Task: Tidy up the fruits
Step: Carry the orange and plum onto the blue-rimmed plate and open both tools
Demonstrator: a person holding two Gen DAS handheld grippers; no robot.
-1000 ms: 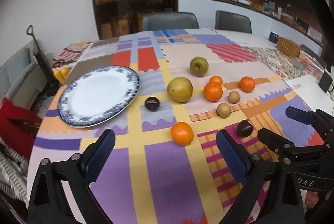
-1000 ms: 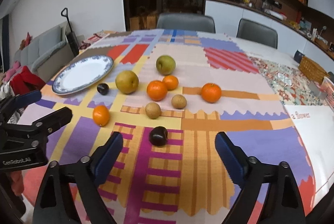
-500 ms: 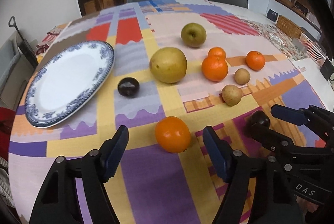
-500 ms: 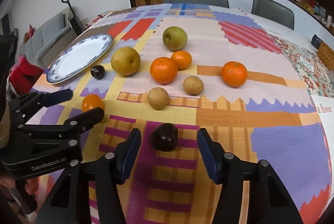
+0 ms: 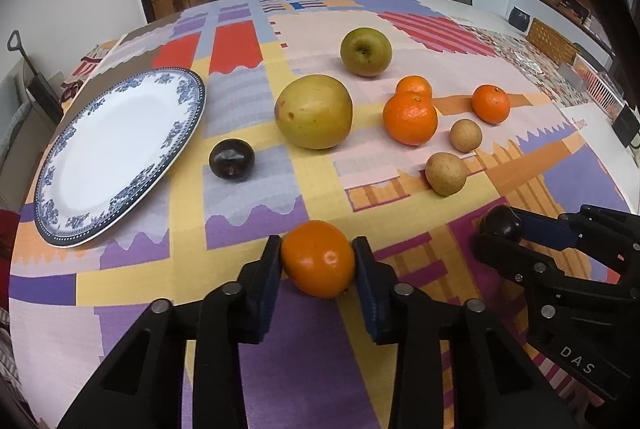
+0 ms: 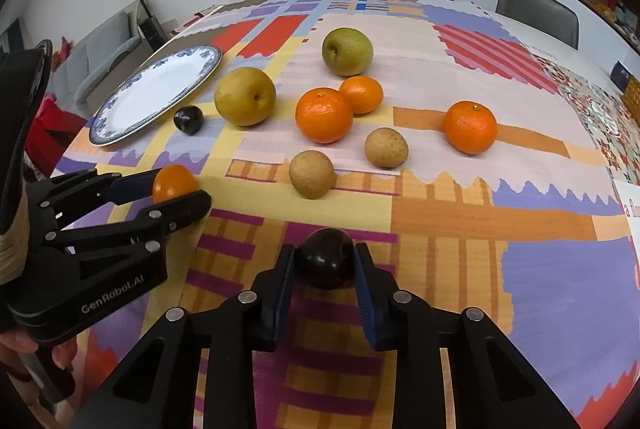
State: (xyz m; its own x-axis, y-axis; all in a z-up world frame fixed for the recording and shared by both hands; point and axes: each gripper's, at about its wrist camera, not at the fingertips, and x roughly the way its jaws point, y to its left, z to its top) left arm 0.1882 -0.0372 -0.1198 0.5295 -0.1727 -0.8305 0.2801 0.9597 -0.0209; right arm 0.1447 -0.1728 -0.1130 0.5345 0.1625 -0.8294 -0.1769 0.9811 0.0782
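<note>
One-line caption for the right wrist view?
Right gripper closed on a dark plum; left gripper pinching an orange beside it.

We're seeing the plate (image 5: 116,153) lying far left w/ a plum (image 5: 232,161) just right of it; pears, oranges sitting further right, mid-table.

White plate (image 5: 116,149) rimmed in blue floral print. Patchwork tablecloth (image 5: 248,217) in purple, yellow, orange, red, pink and grey-blue blocks, some striped. Bright orange mandarin (image 5: 318,258) between blue-padded black fingers (image 5: 268,271). Dark purple-black plum (image 6: 325,257). Yellow-brown pear (image 5: 313,111), olive-green apple (image 5: 365,46), tan small fruits (image 5: 445,173).
</note>
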